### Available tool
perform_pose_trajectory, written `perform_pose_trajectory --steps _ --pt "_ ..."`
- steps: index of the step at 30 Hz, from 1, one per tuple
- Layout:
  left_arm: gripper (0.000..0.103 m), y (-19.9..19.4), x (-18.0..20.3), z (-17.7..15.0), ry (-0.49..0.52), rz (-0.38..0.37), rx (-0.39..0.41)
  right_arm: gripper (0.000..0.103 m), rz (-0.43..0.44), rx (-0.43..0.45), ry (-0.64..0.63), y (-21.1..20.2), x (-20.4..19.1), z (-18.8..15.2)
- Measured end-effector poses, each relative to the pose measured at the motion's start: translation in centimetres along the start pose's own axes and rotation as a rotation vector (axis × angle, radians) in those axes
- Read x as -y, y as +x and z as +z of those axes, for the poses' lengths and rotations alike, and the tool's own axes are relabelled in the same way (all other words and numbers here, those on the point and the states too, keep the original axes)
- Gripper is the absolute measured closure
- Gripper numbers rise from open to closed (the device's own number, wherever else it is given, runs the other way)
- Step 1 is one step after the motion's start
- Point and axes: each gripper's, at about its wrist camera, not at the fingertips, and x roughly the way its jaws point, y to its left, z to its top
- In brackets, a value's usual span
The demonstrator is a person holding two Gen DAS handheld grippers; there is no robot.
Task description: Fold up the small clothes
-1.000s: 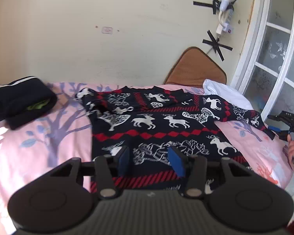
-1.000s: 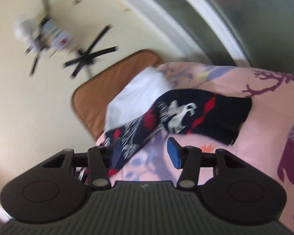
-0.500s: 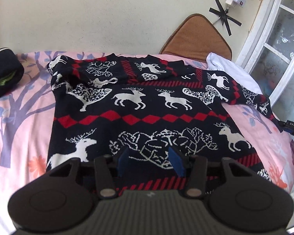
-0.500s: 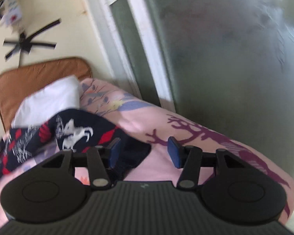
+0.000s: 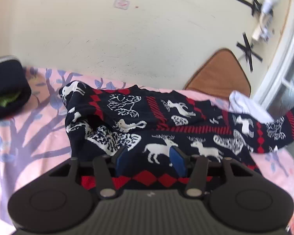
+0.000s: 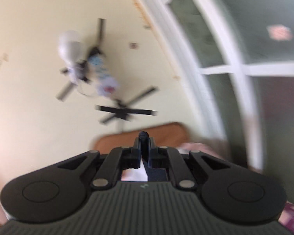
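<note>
The dark reindeer-patterned sweater (image 5: 166,137) lies spread across the pink tree-print bedsheet (image 5: 29,137), its right sleeve (image 5: 274,129) lifted off the bed toward the right; the left gripper (image 5: 150,159) hovers over the sweater's near part, its blue pads (image 5: 177,162) parted and holding nothing; the right gripper (image 6: 144,146) is pinched tight on a sliver of dark fabric, pointing up at the blurred wall; a folded dark garment (image 5: 5,86) sits far left.

Pink tree-print bed (image 5: 35,137) under reindeer sweater (image 5: 166,129), dark folded pile (image 5: 5,90), perhaps white cloth (image 5: 247,107).
</note>
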Motion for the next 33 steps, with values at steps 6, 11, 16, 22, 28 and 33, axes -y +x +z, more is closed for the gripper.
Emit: perform_pose_trajectory --steps 6,11,16,22,28,33 --pt "0.054 -0.5 -2.6 -0.1 -0.072 -0.034 0.017 0.094 0.195 -0.174 -0.135 8.1 -13.2 0.0" --pt "0.05 -1.9 -3.6 0.4 -0.111 -0.045 0.075 0.093 0.337 -0.359 -0.275 15.8 -24.2 -7.1" --pt "0.049 -1.7 -3.8 0.4 -0.109 -0.028 0.059 0.046 0.384 -0.511 -0.386 21.5 -28.1 -14.3" --pt "0.049 -1.9 -3.3 0.5 -0.106 -0.063 0.059 0.046 0.131 -0.422 -0.437 21.7 -18.6 -14.6" --pt "0.047 -1.4 -2.4 0.1 -0.068 -0.041 0.05 0.046 -0.148 -0.479 -0.412 21.8 -7.4 -18.0" --pt "0.047 -1.5 -3.8 0.5 -0.117 -0.006 0.07 0.046 0.006 -0.491 -0.402 21.1 -9.9 -19.5"
